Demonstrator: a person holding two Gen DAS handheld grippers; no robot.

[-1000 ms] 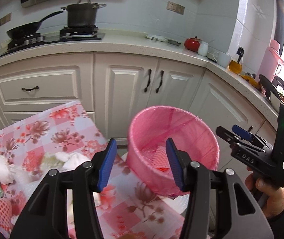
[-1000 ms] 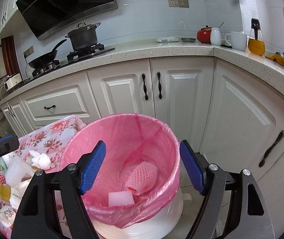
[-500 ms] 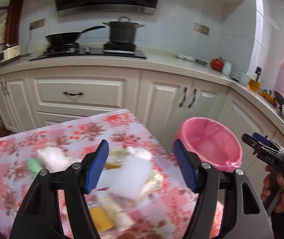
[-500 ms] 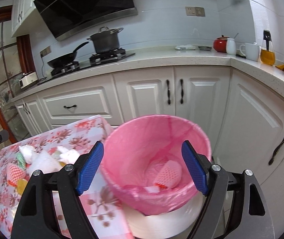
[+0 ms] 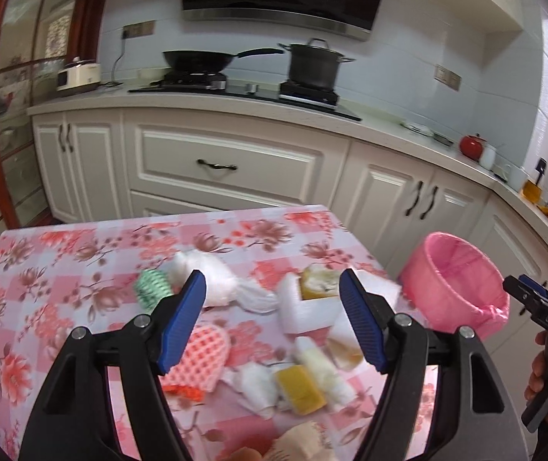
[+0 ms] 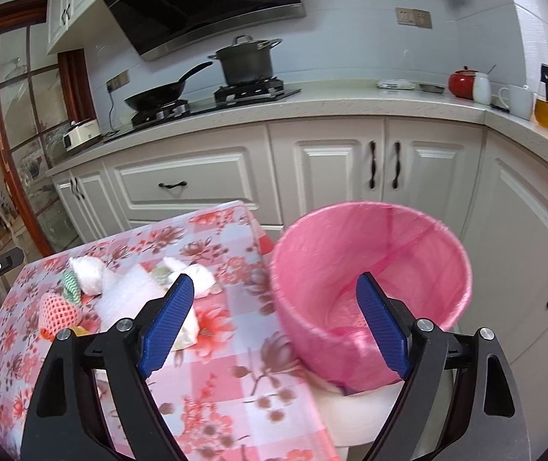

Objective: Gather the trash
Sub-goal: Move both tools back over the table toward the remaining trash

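Two grippers are up over a table (image 5: 62, 253) with a pink floral cloth, and we hold nothing in either.

From the left wrist view, going left to right: a green net sleeve (image 5: 152, 288) lies near the middle of the cloth, touching a white wad (image 5: 212, 276) on its right. Nearer to us a pink foam net (image 5: 203, 357) lies flat, its long axis running from the near left up to the far right. Next comes a white foam block (image 5: 304, 313) with a yellowish scrap (image 5: 320, 286) set in its top. In front of it lie a white roll (image 5: 326, 372), long axis running from the far left toward us and right, and a yellow sponge (image 5: 301, 388) just beside it. Motion blur softens all of this.

Our left gripper (image 5: 272, 322) hangs above this pile with its jaws wide apart and empty.

Past the table's right edge stands a bin (image 5: 462, 269) with a pink liner, mouth upward. In the right wrist view the bin (image 6: 370, 253) tilts its opening toward us, just beside the table edge; something pink lies at the bottom, too blurred to name.

Our right gripper (image 6: 279, 330) is spread wide and empty, one finger over the cloth and the other over the bin's mouth.
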